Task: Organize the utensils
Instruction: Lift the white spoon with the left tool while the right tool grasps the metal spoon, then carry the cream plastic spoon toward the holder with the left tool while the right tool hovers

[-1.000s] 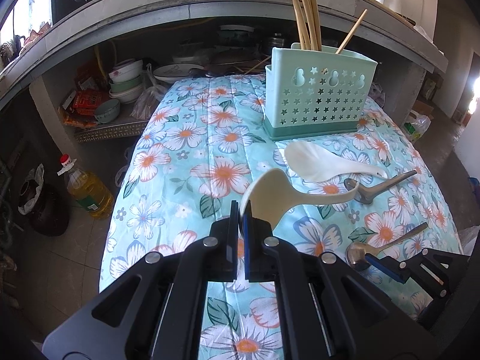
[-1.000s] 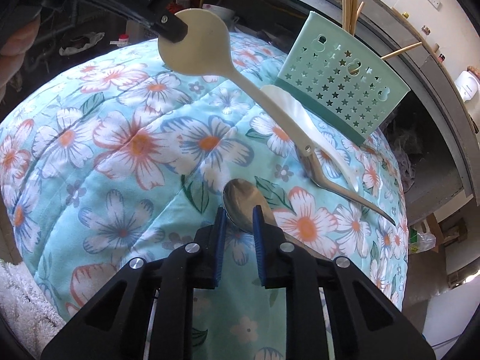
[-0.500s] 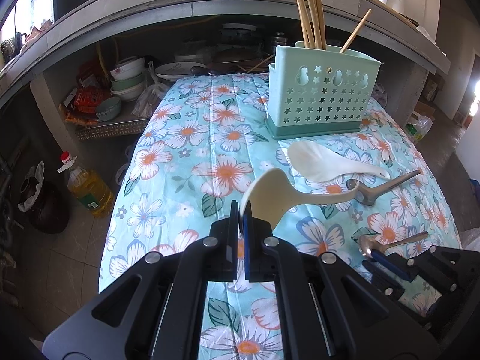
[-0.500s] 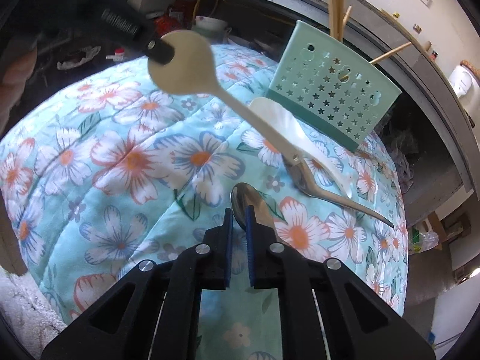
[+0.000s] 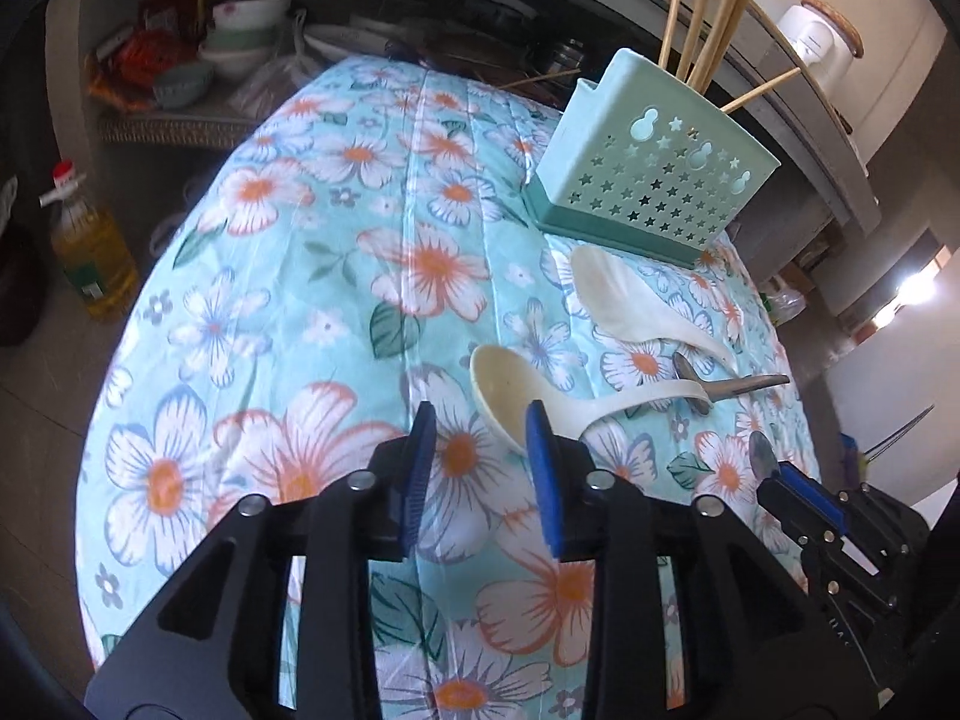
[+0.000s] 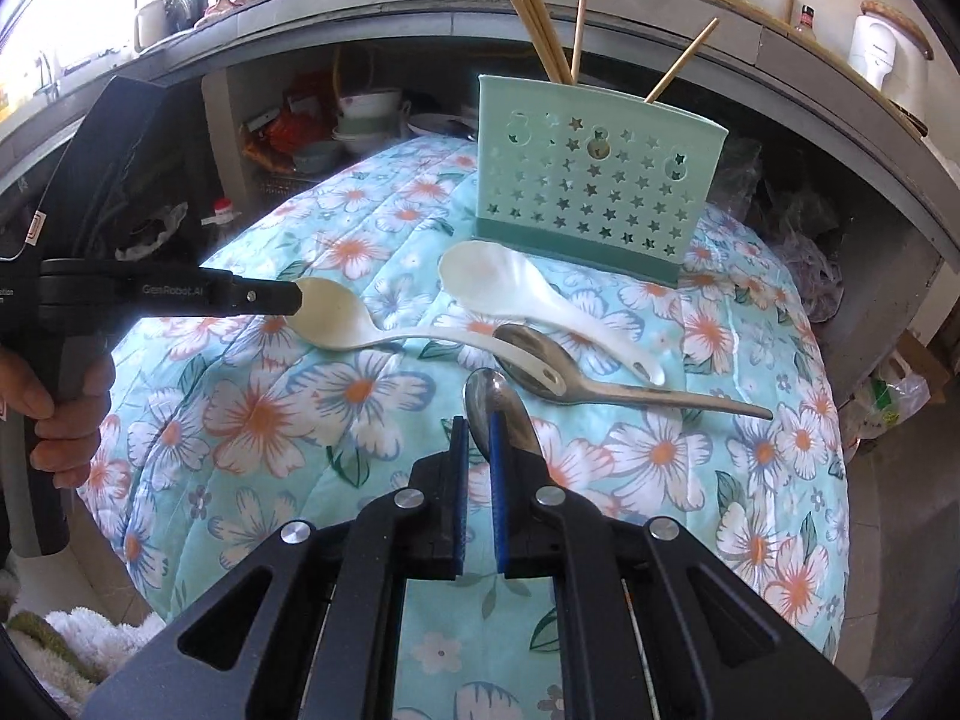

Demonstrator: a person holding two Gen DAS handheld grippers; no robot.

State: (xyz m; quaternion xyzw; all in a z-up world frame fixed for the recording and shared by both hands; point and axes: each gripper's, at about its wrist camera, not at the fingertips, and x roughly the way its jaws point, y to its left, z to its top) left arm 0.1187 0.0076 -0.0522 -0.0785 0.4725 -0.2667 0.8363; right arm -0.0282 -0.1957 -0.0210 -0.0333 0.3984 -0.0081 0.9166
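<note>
My left gripper is open; the cream plastic ladle lies on the floral cloth with its bowl just ahead of the fingers, its handle resting over a steel spoon. In the right wrist view the left gripper's tip sits at the cream ladle's bowl. My right gripper is shut on a second steel spoon, held by its bowl. A white rice spoon lies before the mint utensil holder, which holds several chopsticks.
A steel spoon lies under the ladle handle. An oil bottle stands on the floor at left. A shelf with bowls sits behind the table under a counter. A white jar stands on the counter.
My left gripper opened and let the cream ladle down onto the cloth. My right gripper closed on the steel spoon's bowl and lifted it a little.
</note>
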